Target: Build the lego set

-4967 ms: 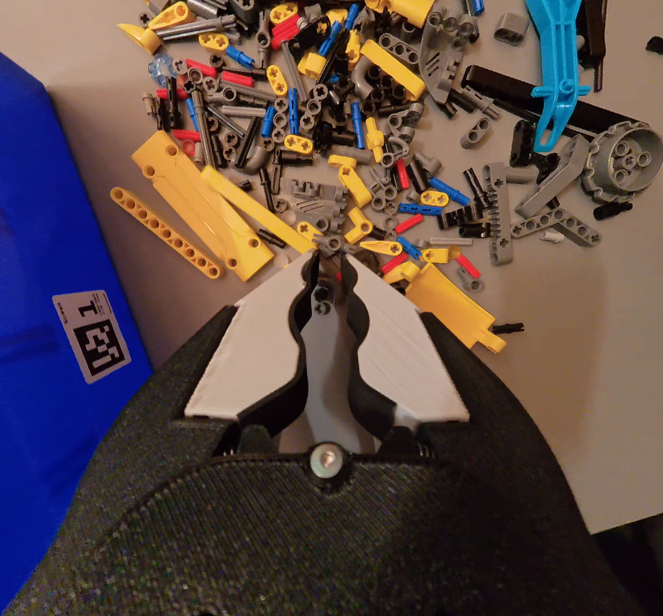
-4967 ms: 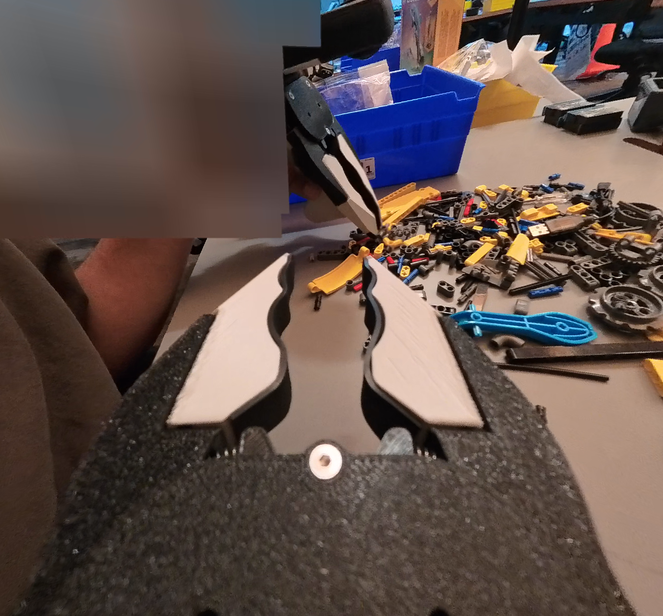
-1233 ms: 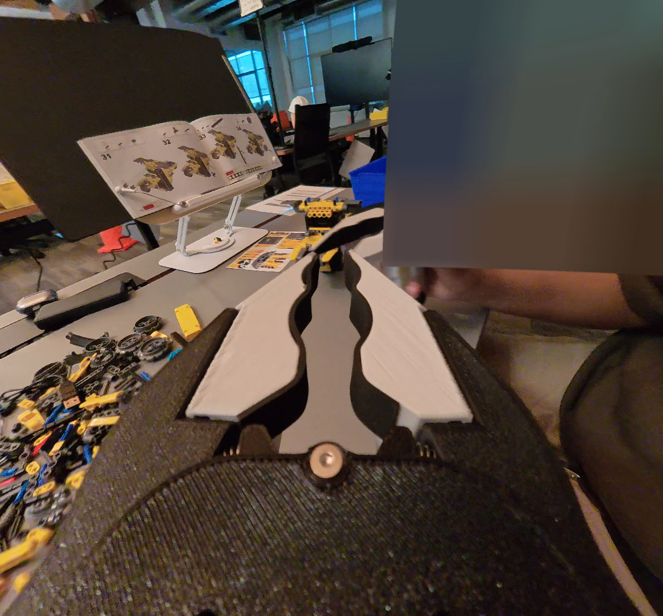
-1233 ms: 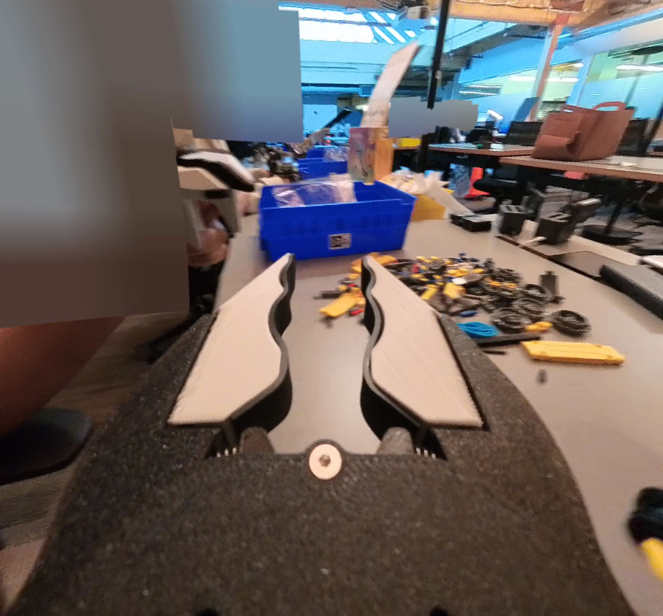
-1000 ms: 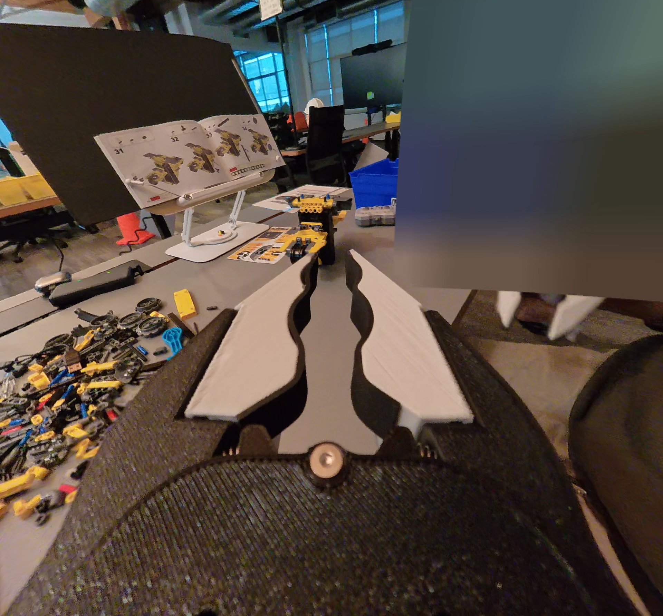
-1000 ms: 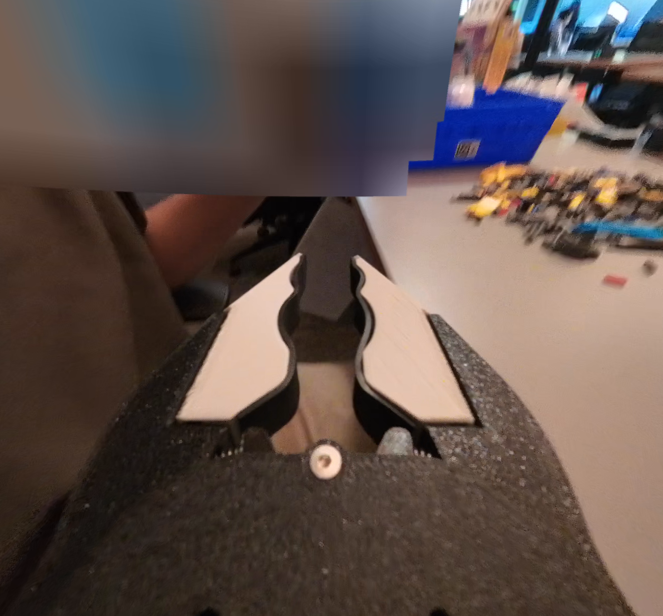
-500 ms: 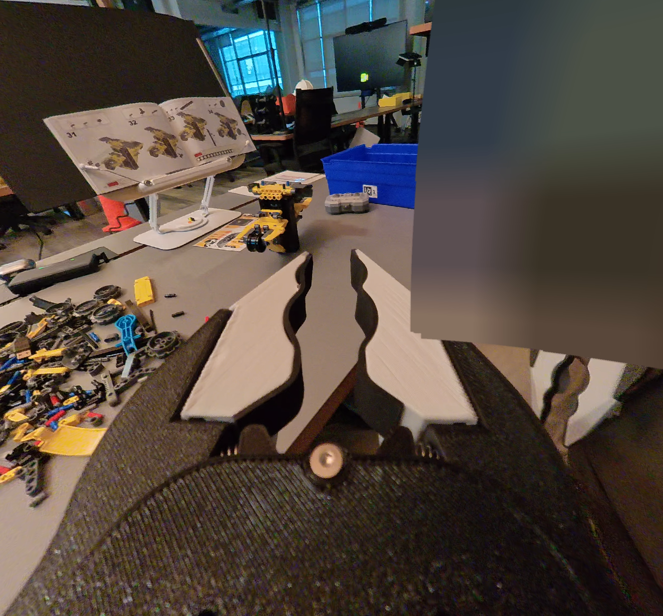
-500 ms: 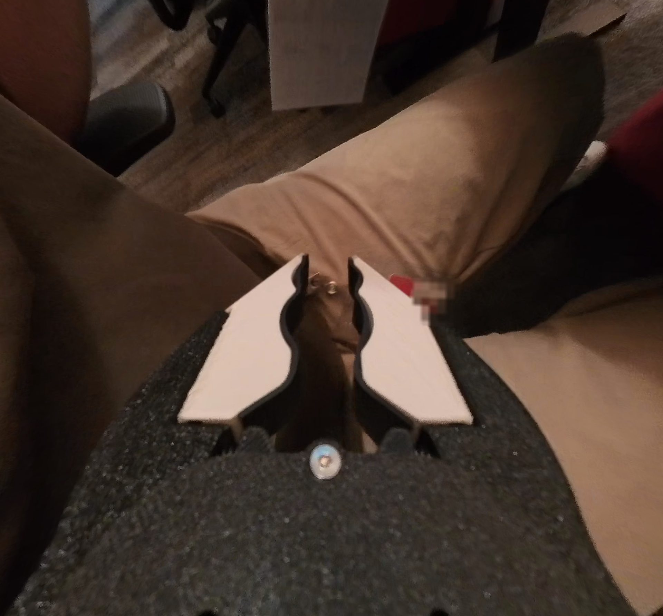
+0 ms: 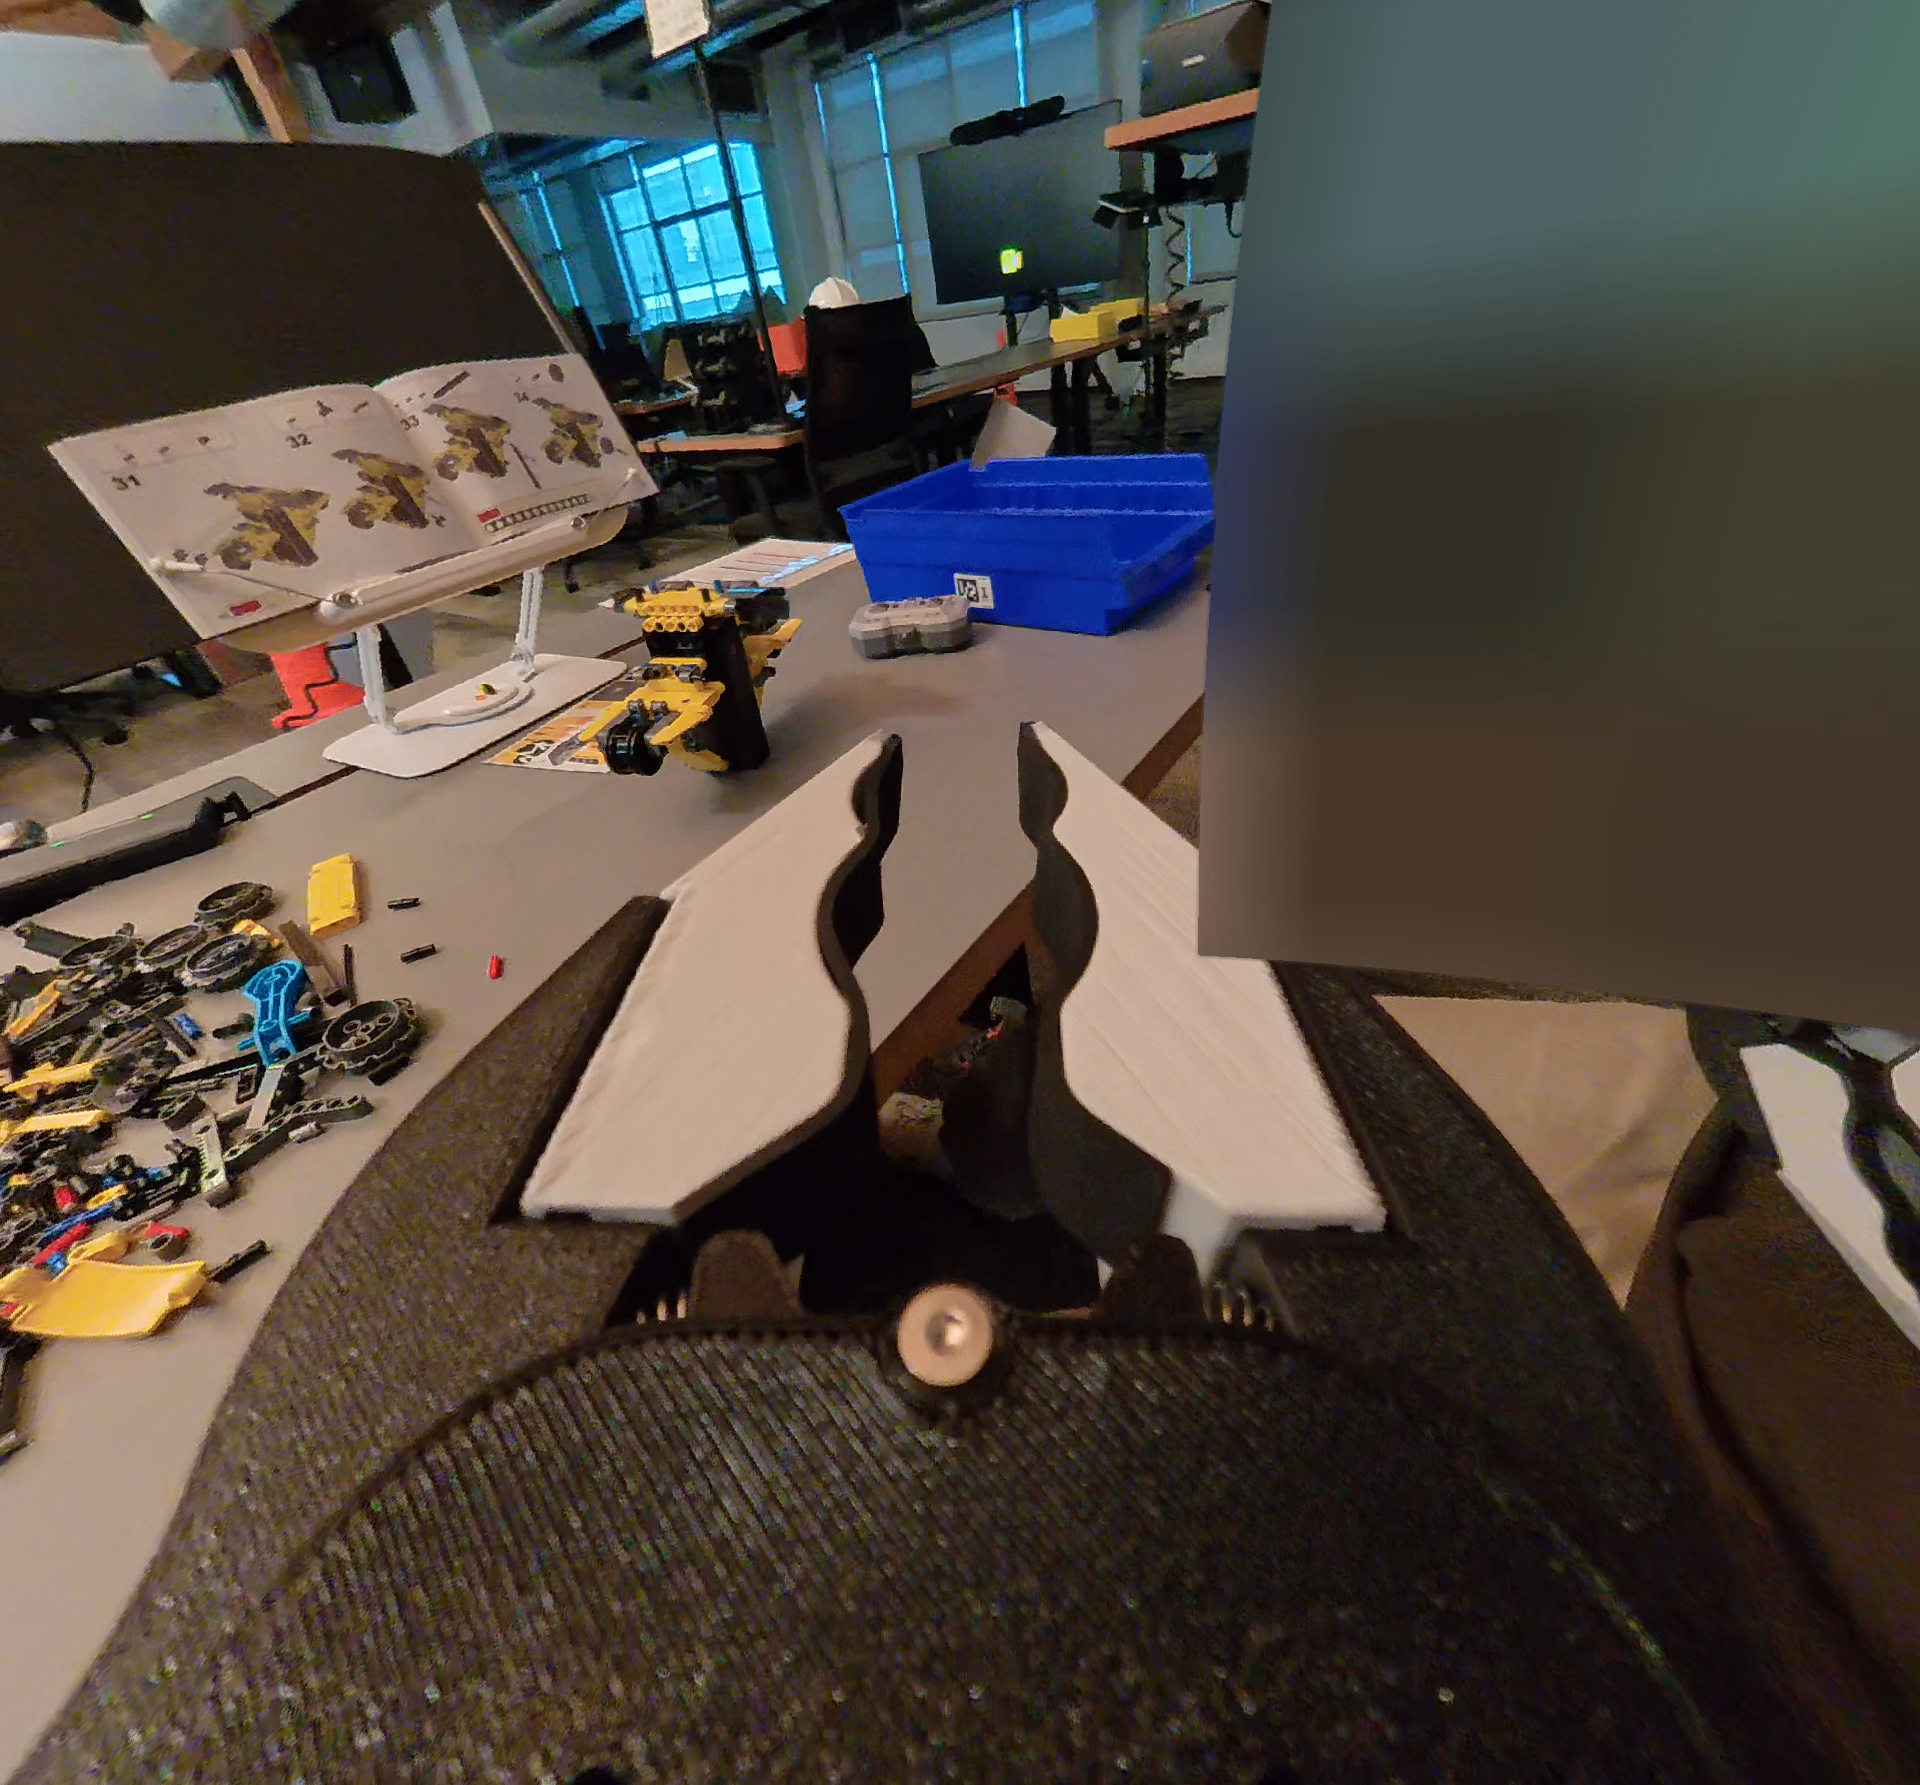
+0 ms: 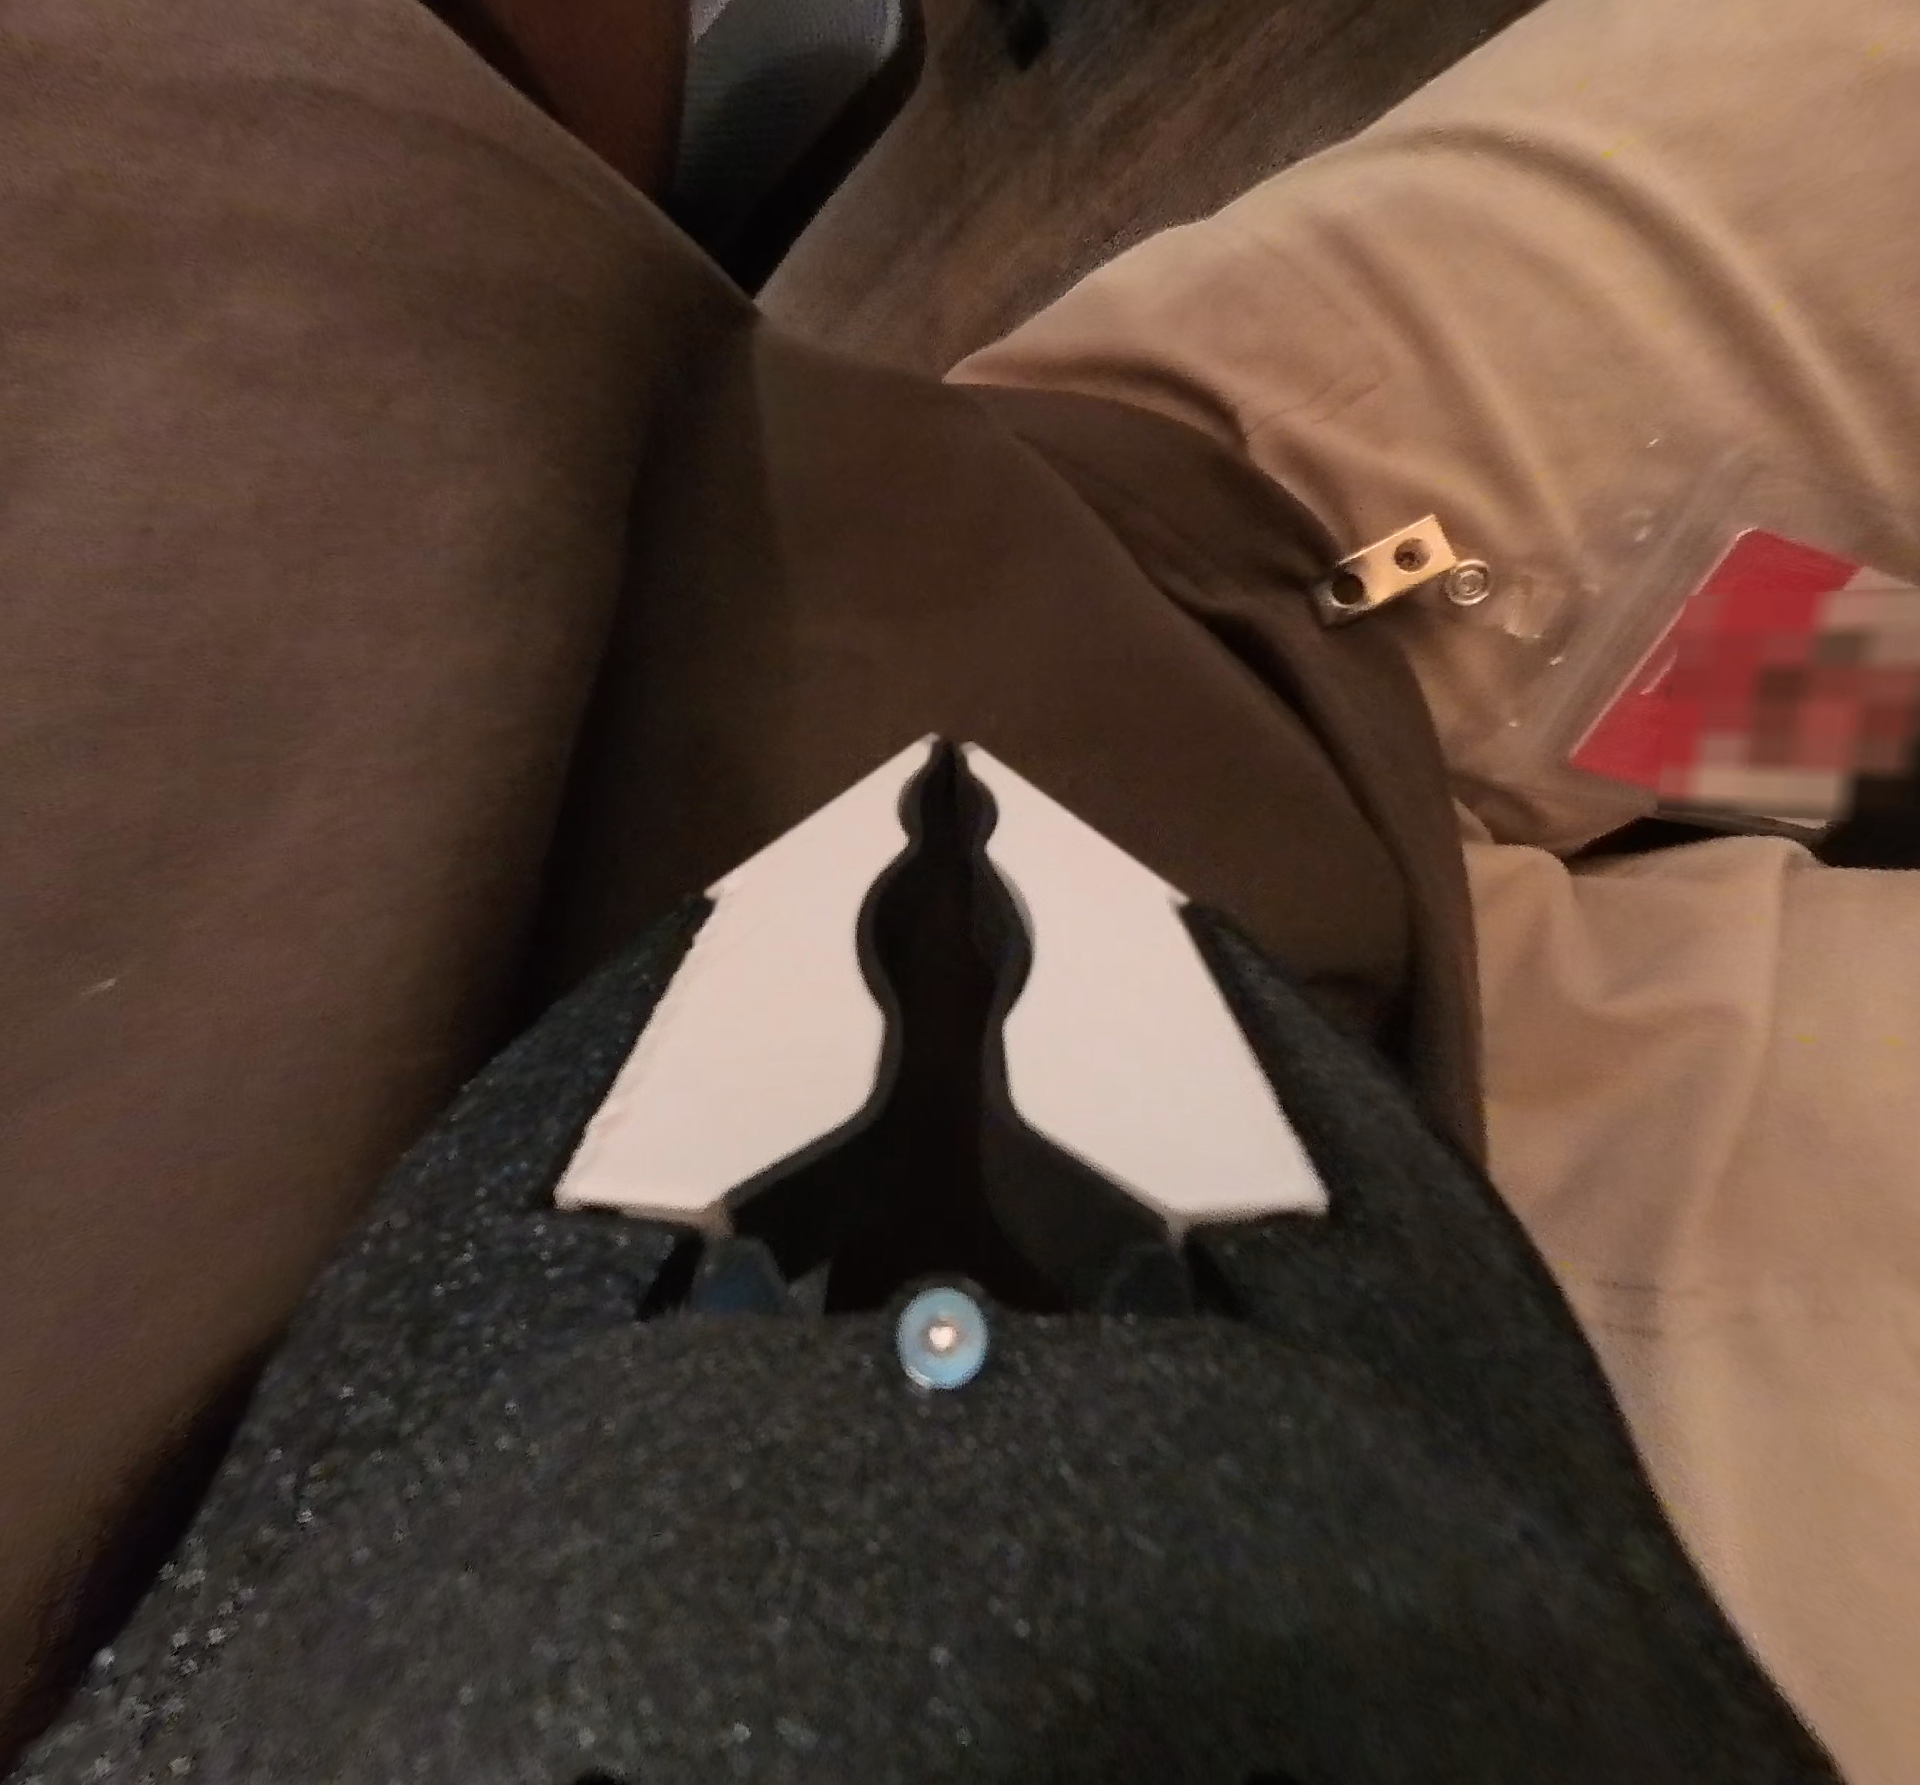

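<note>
1. Over the near edge of the grey table (image 9: pixel 582 831), centre of the left wrist view, the left gripper (image 9: pixel 958 738) hangs with its jaws spread and nothing between them. Through the gap you see table top and, lower down, the dark space under the edge.
2. Nearest thing ahead of it is the yellow-and-black model (image 9: pixel 701 681), standing upright on the table a bit left of centre, well apart from the fingertips.
3. Behind the model, upper left of the frame, an open booklet (image 9: pixel 353 488) sits tilted on a white stand (image 9: pixel 457 707). A flat sheet (image 9: pixel 561 743) lies between stand and model.
4. Right of the model there's a grey controller (image 9: pixel 912 626), and just behind that a blue bin (image 9: pixel 1029 535) with a small tag on its front wall.
5. Lower left: a loose pile of parts (image 9: pixel 135 1081), black, yellow, blue and red bits, with a bright blue piece (image 9: pixel 272 1008) near the top of it. A yellow plate (image 9: pixel 335 894) lies apart from the pile, with a few tiny pins around it.
6. Right wrist view is totally different: the right gripper (image 10: pixel 951 748) is pressed together at the tips, nothing pinched that I can see, pointing down at dark brown fabric (image 10: pixel 935 530).
7. Tan trousers (image 10: pixel 1558 177) fill the right side, with a metal clip (image 10: pixel 1387 572) and a clear badge holder (image 10: pixel 1704 655) with a red card, upper right.
8. That same gripper also peeks in at the lower right edge of the left view, too cut off to read.
</note>
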